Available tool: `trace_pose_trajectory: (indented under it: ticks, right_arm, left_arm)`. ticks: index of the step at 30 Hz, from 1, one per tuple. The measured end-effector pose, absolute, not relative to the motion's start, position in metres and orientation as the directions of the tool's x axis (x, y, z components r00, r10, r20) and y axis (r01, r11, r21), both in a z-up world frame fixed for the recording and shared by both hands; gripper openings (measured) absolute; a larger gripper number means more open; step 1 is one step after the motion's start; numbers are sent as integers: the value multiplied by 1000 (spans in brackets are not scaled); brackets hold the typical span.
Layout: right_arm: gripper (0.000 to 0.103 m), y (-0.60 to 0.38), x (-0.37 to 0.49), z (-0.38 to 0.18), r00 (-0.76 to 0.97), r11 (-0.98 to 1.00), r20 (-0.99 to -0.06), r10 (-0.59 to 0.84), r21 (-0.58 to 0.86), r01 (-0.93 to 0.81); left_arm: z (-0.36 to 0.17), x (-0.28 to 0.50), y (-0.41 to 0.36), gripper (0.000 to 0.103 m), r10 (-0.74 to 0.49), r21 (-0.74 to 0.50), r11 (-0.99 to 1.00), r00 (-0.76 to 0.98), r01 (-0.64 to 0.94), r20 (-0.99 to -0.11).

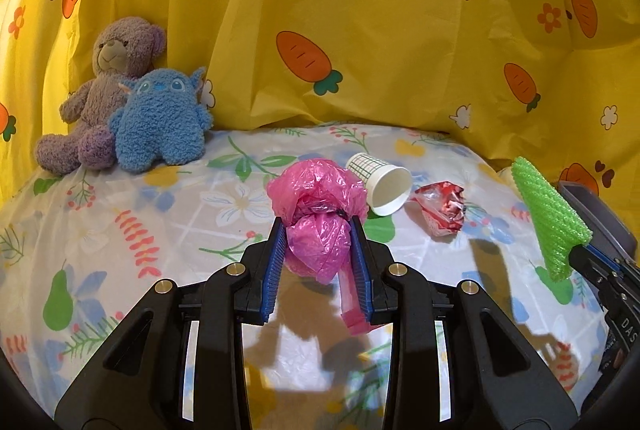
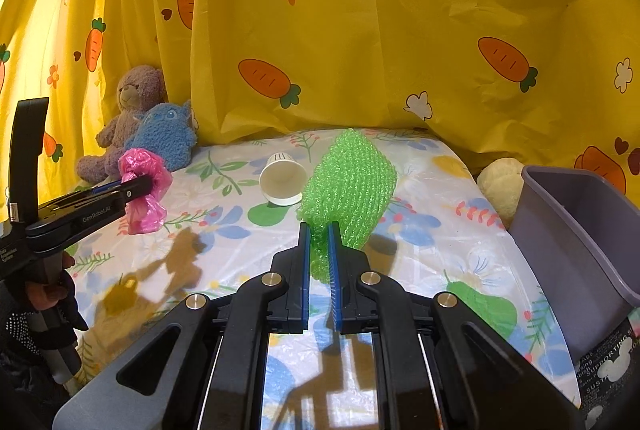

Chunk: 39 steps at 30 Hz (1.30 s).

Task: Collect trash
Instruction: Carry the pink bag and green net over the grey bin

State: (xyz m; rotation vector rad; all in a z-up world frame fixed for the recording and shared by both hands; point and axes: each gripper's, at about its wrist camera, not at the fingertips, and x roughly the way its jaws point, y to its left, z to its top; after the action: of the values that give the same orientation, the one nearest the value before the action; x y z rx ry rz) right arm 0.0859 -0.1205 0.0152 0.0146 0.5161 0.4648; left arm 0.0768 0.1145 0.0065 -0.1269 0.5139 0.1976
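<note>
My left gripper [image 1: 318, 230] is shut on a crumpled pink plastic bag [image 1: 320, 205] and holds it above the flowered tablecloth; it also shows in the right wrist view [image 2: 144, 189]. My right gripper [image 2: 318, 230] is shut on a green foam net sleeve [image 2: 350, 181], lifted over the table; the sleeve also shows in the left wrist view [image 1: 550, 218]. A white paper cup [image 1: 380, 183] lies on its side just beyond the pink bag, also seen in the right wrist view [image 2: 282, 179]. A crumpled red and clear wrapper [image 1: 442, 207] lies right of the cup.
A grey plastic bin [image 2: 580, 242] stands at the table's right edge. A purple teddy bear [image 1: 100, 89] and a blue plush [image 1: 160, 121] sit at the back left. A cream plush [image 2: 500, 185] lies behind the bin. A yellow carrot-print curtain [image 1: 360, 29] hangs behind the table.
</note>
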Motion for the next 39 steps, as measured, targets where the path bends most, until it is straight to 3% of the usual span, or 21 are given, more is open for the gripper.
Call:
trace_pose_trajectory:
  ticks: [26,39]
  right_arm:
    - [9,-161,61,13,805,920,-447,390,166,-354]
    - [10,-225,65,39,883,957,-375,281,172,-232]
  left_arm:
    - [14,60,43,31,-55,-106,994,895,9,-444]
    - [50,96,-47,31,-278,-93,960,871,264,-404]
